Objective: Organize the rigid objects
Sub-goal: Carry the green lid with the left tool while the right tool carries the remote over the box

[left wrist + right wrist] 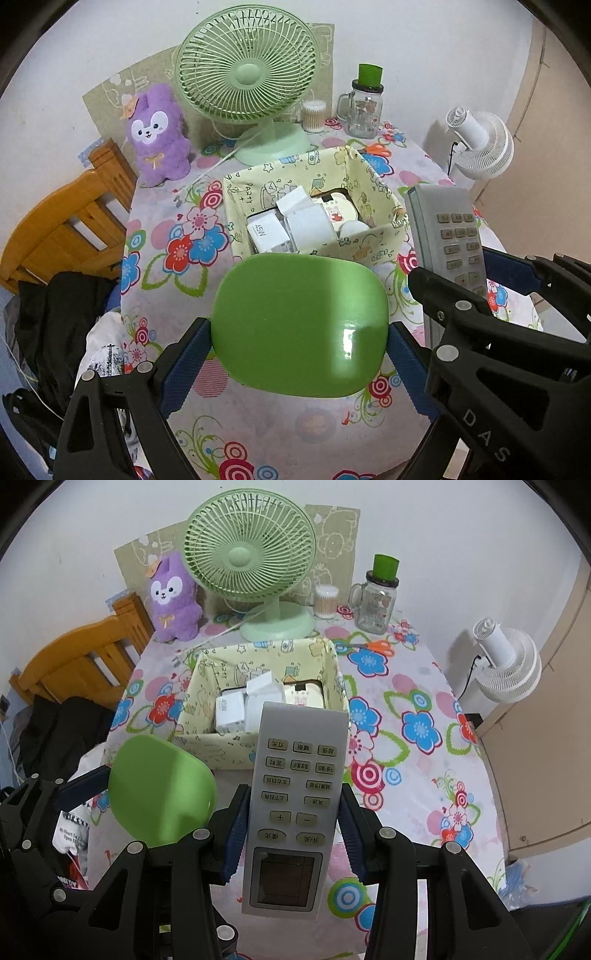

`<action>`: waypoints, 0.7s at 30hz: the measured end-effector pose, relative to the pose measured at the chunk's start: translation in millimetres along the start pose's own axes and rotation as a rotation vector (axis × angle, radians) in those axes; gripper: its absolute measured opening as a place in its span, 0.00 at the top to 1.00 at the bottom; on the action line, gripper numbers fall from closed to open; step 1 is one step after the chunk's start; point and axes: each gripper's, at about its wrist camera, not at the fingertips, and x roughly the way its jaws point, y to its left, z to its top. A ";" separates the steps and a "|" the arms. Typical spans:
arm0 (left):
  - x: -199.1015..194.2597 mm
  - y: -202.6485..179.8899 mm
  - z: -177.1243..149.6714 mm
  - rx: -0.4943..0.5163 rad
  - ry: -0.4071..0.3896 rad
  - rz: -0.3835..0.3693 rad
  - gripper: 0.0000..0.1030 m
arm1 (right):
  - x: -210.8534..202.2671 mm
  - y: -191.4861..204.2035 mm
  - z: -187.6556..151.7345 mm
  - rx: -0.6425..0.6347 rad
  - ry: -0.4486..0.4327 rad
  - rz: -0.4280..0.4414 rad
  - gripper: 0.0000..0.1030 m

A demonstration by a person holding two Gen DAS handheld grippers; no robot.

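Observation:
My left gripper is shut on a smooth green rounded case, its blue pads pressing both sides, held above the flowered tablecloth. The case shows again at lower left of the right wrist view. My right gripper is shut on a grey remote control with several buttons and a small screen; that remote appears at the right of the left wrist view. Just beyond both stands a pale yellow fabric box holding white boxes and a round item.
A green desk fan, purple plush toy, cotton-swab tub and glass mug jar with green lid line the table's back. A wooden chair with dark clothes stands left; a white fan stands right.

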 end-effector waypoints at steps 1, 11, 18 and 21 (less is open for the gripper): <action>0.2 0.4 1.1 -0.001 -0.001 0.003 0.08 | 0.1 -0.2 1.2 -0.001 0.000 0.001 0.53; 8.7 3.1 20.1 -0.040 -0.004 0.041 0.08 | 14.8 -5.8 24.2 -0.027 0.007 0.035 0.53; 17.4 1.7 41.3 -0.063 -0.010 0.059 0.08 | 26.9 -12.8 48.0 -0.048 0.009 0.064 0.53; 23.7 1.6 50.1 -0.067 -0.009 0.065 0.08 | 33.1 -16.2 56.8 -0.061 0.010 0.069 0.53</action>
